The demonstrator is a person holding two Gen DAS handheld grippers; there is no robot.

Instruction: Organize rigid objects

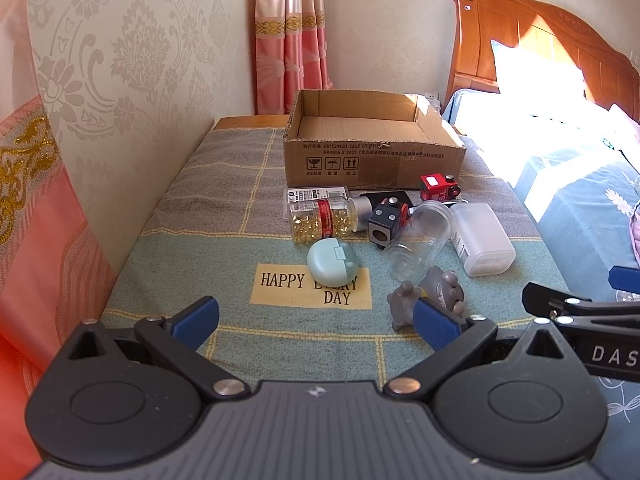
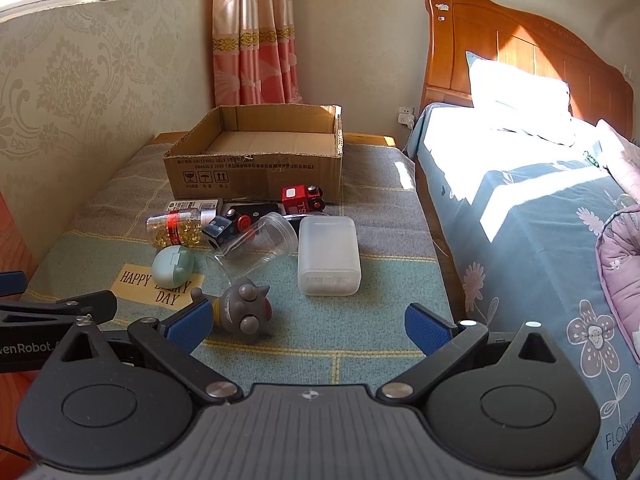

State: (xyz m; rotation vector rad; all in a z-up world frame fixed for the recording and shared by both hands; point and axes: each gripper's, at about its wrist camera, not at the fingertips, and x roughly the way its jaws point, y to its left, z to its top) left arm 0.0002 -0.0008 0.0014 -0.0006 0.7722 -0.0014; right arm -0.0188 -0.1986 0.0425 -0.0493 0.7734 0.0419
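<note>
An open cardboard box (image 1: 372, 160) (image 2: 256, 168) stands at the back of the cloth-covered table. In front of it lie a capsule bottle (image 1: 324, 218) (image 2: 180, 226), a mint green case (image 1: 332, 262) (image 2: 173, 265), a clear jar (image 1: 420, 238) (image 2: 260, 240), a white plastic box (image 1: 482, 238) (image 2: 328, 254), a red toy train (image 1: 439, 188) (image 2: 302, 199), a black toy block (image 1: 384, 224) (image 2: 226, 226) and a grey figurine (image 1: 434, 294) (image 2: 242, 310). My left gripper (image 1: 316, 320) is open near the table's front. My right gripper (image 2: 308, 326) is open, its left finger beside the figurine.
A bed with a blue floral cover (image 2: 540, 208) and wooden headboard (image 2: 520, 52) runs along the right. A papered wall (image 1: 140, 60) bounds the table's left side, with pink curtains (image 2: 256, 40) behind. The right gripper's arm (image 1: 580, 312) shows in the left wrist view.
</note>
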